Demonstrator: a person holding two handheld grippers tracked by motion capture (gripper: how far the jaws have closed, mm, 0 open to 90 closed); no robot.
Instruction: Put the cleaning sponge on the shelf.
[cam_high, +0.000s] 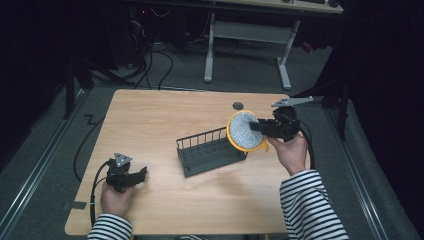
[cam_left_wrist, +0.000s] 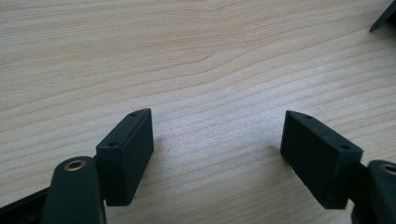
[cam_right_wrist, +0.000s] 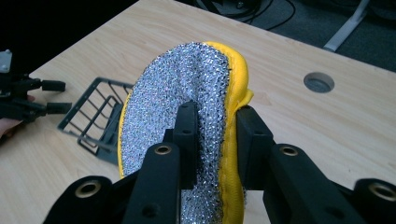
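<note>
Above the wire rack (cam_high: 212, 151): keep right gripper (cam_high: 261, 126) clenched on scouring pad (cam_high: 245, 131); lower edge-first between rack walls; leave left gripper (cam_high: 142, 174) released, parked on table (cam_high: 150, 115).

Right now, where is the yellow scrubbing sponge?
In the high view the yellow sponge is clamped in the right tool, held in the air just right of the wire rack.

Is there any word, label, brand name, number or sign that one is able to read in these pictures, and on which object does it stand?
None can be read.
Round yellow scrubbing sponge with a silver mesh face: no print.
Dark wire rack: no label.
Light wooden table: bare grain.
Black right gripper and black left gripper: no marking on the fingers.
</note>
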